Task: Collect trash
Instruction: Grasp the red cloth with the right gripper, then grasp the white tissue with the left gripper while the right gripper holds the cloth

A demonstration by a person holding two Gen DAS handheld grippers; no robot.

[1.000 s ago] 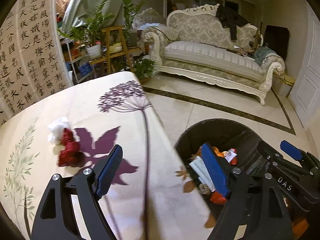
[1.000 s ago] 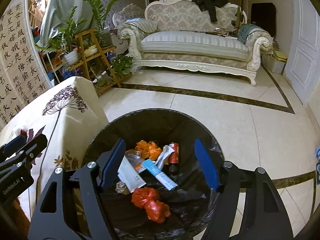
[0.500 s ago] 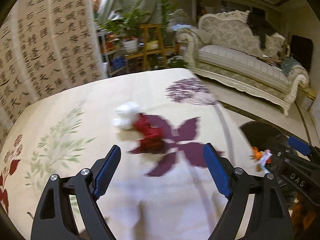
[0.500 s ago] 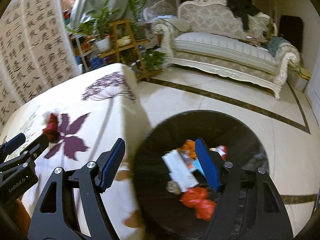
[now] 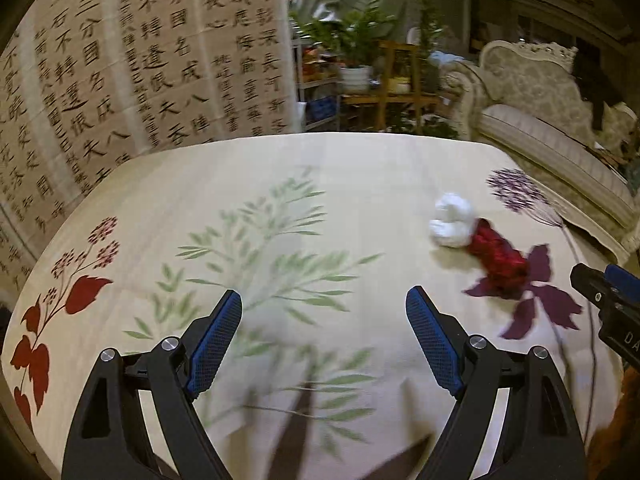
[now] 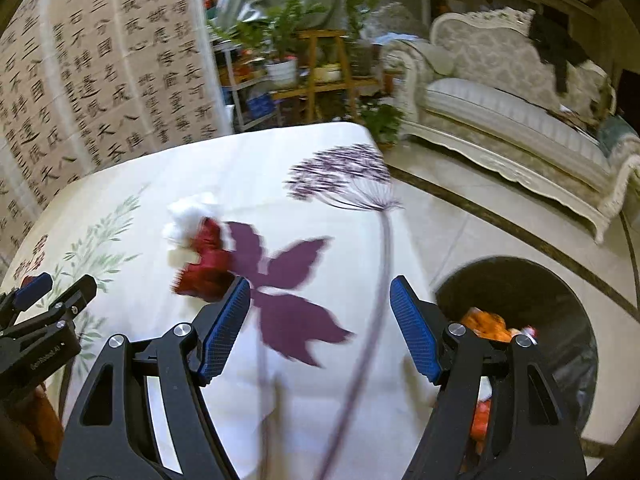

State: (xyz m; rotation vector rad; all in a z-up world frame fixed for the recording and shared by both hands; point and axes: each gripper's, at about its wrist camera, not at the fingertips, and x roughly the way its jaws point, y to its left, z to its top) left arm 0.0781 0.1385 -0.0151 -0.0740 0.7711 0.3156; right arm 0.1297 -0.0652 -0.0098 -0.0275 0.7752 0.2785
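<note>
Your left gripper [image 5: 324, 340] has its blue fingers spread wide with nothing between them, above the green leaf print of the table cloth [image 5: 248, 184]. Your right gripper [image 6: 320, 320] is likewise spread and empty, above the purple leaf print on the same cloth. The trash, a white tissue wad [image 6: 188, 216] touching a red wrapper [image 6: 204, 268], lies on the cloth just beyond the right gripper's left finger, and the black bin [image 6: 532, 280] stands on the floor beside the cloth's edge.

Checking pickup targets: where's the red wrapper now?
On the tablecloth, touching the white tissue wad, beside the purple leaf print; right of centre in the left wrist view, left in the right.
</note>
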